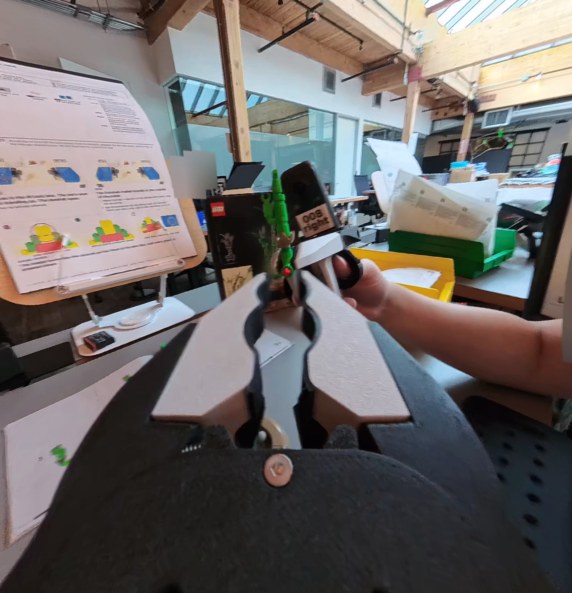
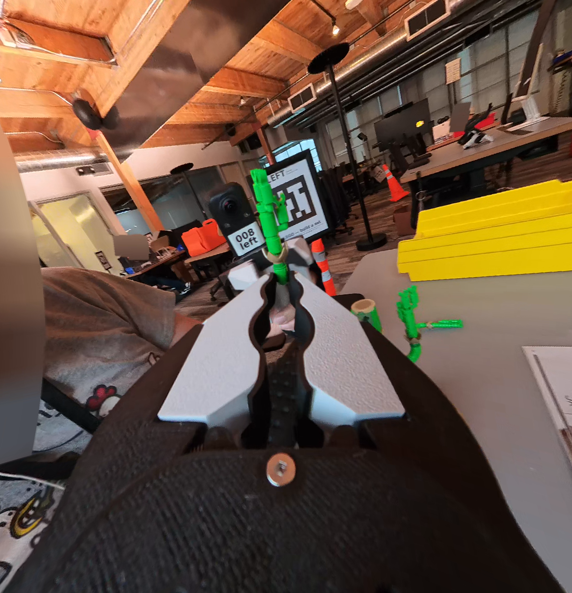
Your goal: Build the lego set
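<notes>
A green bamboo-like Lego stalk (image 1: 279, 208) with a tan collar and a red piece at its base stands upright in the air between both grippers. My left gripper (image 1: 283, 278) is shut on the stalk's lower end. My right gripper (image 2: 282, 279) is also shut on that lower end, from the opposite side, and the stalk (image 2: 268, 218) rises from its tips. Each gripper faces the other: the right one (image 1: 313, 253) shows in the left wrist view, held by a hand. A second green stalk assembly (image 2: 410, 321) and a tan-topped green cylinder (image 2: 366, 313) lie on the grey table (image 2: 470, 417).
An instruction sheet on a stand (image 1: 85, 176) is at the left, with a black Lego box (image 1: 236, 234) behind the stalk. A yellow bin (image 1: 413, 272) (image 2: 489, 231) and a green bin (image 1: 454, 253) stand at the right. White paper with small green pieces (image 1: 60, 455) lies near left. Both grippers' tips are close together, under 4 cm apart.
</notes>
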{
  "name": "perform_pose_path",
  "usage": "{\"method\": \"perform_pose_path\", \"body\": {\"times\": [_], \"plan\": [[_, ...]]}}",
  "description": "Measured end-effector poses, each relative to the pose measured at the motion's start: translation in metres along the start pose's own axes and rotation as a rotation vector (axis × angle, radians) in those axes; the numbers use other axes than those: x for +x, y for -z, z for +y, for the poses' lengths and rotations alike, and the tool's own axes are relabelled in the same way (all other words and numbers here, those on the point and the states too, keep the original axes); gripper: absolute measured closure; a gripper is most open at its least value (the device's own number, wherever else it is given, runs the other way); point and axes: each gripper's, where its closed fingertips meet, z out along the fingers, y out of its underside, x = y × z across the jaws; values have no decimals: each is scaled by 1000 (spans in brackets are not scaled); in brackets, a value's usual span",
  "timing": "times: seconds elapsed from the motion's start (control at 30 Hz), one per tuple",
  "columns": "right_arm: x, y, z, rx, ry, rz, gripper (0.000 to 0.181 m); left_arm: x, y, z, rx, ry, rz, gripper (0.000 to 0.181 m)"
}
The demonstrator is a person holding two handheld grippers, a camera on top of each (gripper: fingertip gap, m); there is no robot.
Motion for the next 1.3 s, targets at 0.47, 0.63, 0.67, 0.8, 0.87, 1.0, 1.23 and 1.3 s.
{"method": "perform_pose_path", "body": {"times": [0.47, 0.63, 0.67, 0.8, 0.87, 1.0, 1.23, 1.3], "plan": [[38, 9, -5, -163, 144, -47, 174, -39, -3, 44, -276, -70, -68, 145], [48, 13, 1, -194, 164, -76, 174, -38, -10, 49, -304, -42, -35, 152], [50, 16, 3, -192, 164, -74, 175, -39, -11, 50, -306, -39, -37, 151], [54, 24, 3, -136, 142, -90, 174, -42, -17, 53, -298, -39, -39, 153], [57, 26, 2, -118, 136, -97, 175, -43, -19, 57, -308, -36, -32, 153], [61, 25, 11, -139, 128, -113, 174, -40, -19, 60, -293, 27, 31, 149], [56, 18, 25, -179, 144, -154, 174, -41, -12, 56, -266, 10, 71, 160], [55, 16, 26, -176, 143, -157, 174, -38, -11, 58, -274, 14, 93, 161]]}}
